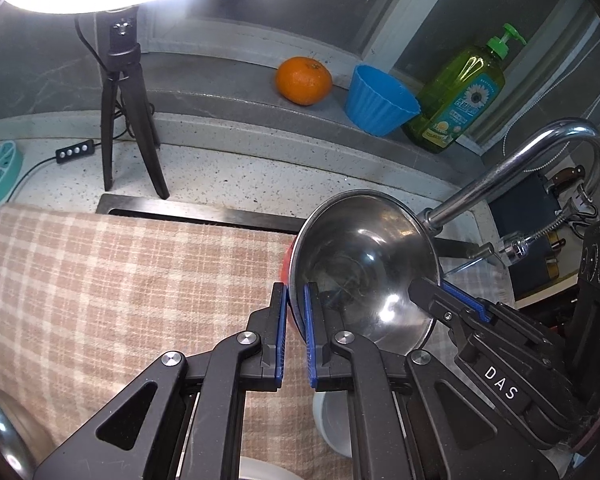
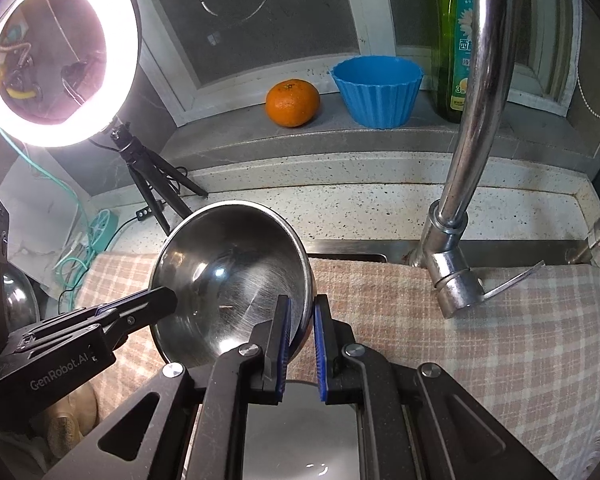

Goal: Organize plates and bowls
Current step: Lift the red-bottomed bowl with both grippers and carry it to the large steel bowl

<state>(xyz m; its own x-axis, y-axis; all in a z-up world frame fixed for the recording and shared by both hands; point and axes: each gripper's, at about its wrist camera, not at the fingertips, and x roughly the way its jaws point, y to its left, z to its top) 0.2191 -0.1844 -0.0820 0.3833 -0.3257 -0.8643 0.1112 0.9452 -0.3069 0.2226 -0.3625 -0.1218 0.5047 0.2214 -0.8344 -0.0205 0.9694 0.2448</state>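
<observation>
A shiny steel bowl (image 1: 364, 264) is held tilted in the air above the checked cloth (image 1: 100, 280). My left gripper (image 1: 295, 296) is shut on the bowl's left rim. My right gripper (image 1: 432, 292) comes in from the right and is shut on the opposite rim. In the right wrist view the same bowl (image 2: 232, 272) sits between my right gripper (image 2: 302, 308), clamped on its right rim, and my left gripper (image 2: 168, 300) on its left rim. A white bowl (image 1: 332, 420) lies below the fingers; something red shows behind the steel bowl's left edge.
A chrome tap (image 2: 472, 120) rises at the right over the cloth (image 2: 480, 340). On the sill stand an orange (image 2: 293, 103), a blue cup (image 2: 378, 90) and a green soap bottle (image 1: 456, 96). A ring light on a tripod (image 1: 128, 120) stands at the left.
</observation>
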